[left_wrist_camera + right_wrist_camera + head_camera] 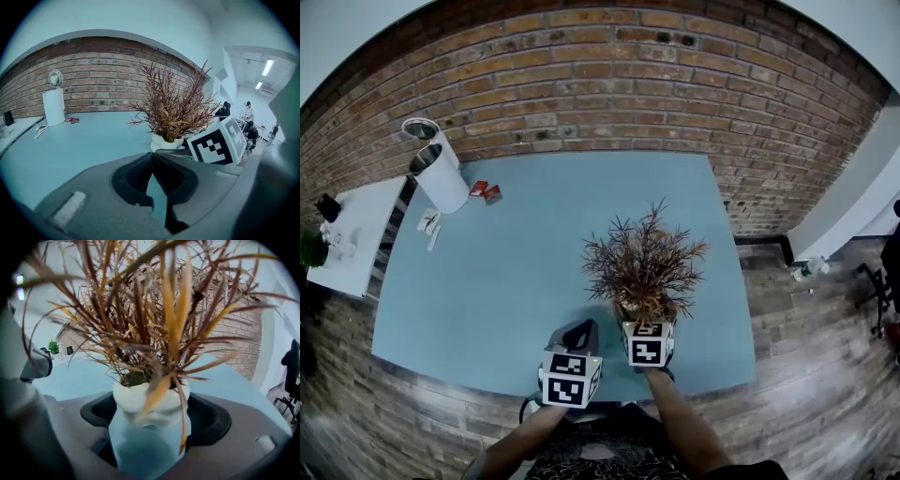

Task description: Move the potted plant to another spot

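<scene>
The potted plant [645, 267] has reddish-brown, grass-like leaves and a small white pot [150, 397]. It stands near the front right of the blue table [516, 281]. My right gripper [645, 321] reaches in from the front edge, and in the right gripper view the right gripper [151, 423] is shut on the pot, with a dark pad on each side. My left gripper [579, 334] hovers just left of the plant. In the left gripper view the left gripper [152, 161] is shut with its tips together and empty, and the pot [166, 142] is ahead to the right.
A white cylinder [439, 169] stands at the table's far left corner, with small red items [485, 192] and white scraps [429, 225] beside it. A brick wall [609, 84] runs behind. A white side table [352, 234] is at left. People [248, 126] stand far off.
</scene>
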### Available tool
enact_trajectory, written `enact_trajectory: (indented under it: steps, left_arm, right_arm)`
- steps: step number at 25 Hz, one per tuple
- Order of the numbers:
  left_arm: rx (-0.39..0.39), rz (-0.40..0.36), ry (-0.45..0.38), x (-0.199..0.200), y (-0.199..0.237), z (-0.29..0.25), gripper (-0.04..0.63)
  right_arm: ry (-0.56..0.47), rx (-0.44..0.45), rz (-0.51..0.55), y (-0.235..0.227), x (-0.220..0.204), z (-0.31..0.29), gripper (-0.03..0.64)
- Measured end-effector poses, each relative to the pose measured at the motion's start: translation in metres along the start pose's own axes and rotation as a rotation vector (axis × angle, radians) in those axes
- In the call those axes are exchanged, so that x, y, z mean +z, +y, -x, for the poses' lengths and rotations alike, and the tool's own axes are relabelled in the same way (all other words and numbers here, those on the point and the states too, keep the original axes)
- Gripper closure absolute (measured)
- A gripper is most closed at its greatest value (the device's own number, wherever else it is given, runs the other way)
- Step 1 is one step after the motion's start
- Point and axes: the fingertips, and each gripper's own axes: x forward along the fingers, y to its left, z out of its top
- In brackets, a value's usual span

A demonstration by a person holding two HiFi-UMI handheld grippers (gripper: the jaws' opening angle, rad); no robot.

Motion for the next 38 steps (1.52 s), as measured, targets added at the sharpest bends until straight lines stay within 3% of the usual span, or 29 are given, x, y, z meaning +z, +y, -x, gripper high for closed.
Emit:
enact_trajectory:
  steps: [11,38]
  left_arm:
    - [-0.043,-0.007,-0.001,0.003,0.003,-0.002,0.595]
    - [-0.058,0.004,-0.022,0.005,0.029,0.006,0.595]
  right_arm:
    - [0.003,-0.006,0.014,-0.001,-0.001,0.0,0.153]
    - [0.027,-0.033,-0.012,0.019,-0.003,-0.001,0.153]
